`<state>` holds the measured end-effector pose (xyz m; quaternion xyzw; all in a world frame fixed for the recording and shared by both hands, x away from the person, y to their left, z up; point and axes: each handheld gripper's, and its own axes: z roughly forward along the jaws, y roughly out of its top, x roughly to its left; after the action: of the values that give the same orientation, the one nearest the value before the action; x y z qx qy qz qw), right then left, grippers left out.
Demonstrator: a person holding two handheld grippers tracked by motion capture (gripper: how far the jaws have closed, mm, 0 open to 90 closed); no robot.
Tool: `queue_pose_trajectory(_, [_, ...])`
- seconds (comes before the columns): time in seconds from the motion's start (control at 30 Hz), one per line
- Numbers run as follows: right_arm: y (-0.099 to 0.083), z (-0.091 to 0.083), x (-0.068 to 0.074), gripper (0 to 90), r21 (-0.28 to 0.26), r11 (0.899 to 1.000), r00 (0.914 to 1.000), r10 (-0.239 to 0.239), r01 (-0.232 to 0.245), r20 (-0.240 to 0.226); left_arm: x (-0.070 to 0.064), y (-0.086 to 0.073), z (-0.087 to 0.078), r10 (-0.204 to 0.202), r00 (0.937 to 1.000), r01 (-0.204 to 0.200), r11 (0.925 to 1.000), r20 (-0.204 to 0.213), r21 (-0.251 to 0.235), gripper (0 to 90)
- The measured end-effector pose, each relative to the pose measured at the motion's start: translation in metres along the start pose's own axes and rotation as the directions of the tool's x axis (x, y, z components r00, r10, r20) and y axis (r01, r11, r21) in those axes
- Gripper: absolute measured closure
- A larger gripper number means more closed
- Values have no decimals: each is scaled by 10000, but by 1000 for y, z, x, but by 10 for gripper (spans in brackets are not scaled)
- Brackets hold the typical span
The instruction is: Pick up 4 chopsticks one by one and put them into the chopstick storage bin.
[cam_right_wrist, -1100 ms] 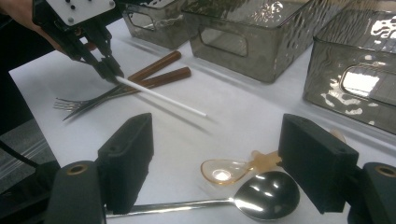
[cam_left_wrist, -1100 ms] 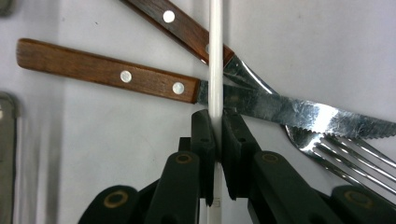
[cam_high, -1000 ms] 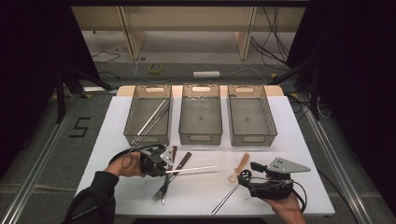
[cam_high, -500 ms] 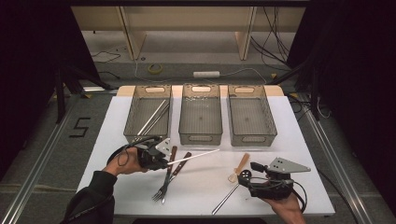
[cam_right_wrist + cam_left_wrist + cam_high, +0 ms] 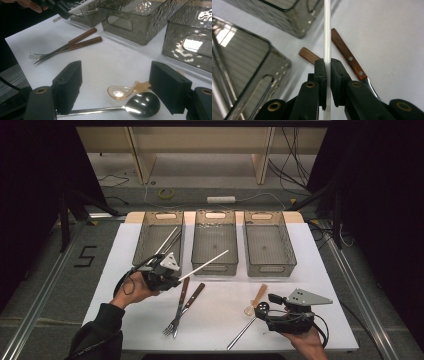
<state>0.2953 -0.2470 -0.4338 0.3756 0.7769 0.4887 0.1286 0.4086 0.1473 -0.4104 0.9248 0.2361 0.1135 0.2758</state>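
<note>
Meanwhile, the left gripper (image 5: 172, 279) clamped a white chopstick (image 5: 207, 262) that slanted above the table toward the middle bin (image 5: 215, 265), while the right gripper (image 5: 115, 86) rested wide open near two spoons (image 5: 135, 100).

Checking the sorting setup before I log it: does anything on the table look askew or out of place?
Nothing is spilled or damaged. The only loose item in the air is the thin white stick, clamped in the left gripper near the left grey bin.
</note>
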Motion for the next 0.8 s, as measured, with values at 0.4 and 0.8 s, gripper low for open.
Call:
queue_pose_trajectory(0.4, [0, 1, 0, 276, 38, 10000, 10000, 6, -6, 17, 16, 1, -17, -1443, 9849, 1355, 9864, -952, -928, 838])
queue_pose_trajectory(0.8, [-1, 1, 0, 276, 48, 10000, 10000, 14, -14, 1, 45, -4, -30, -2810, 9449, 2486, 9496, -1676, -1907, 838])
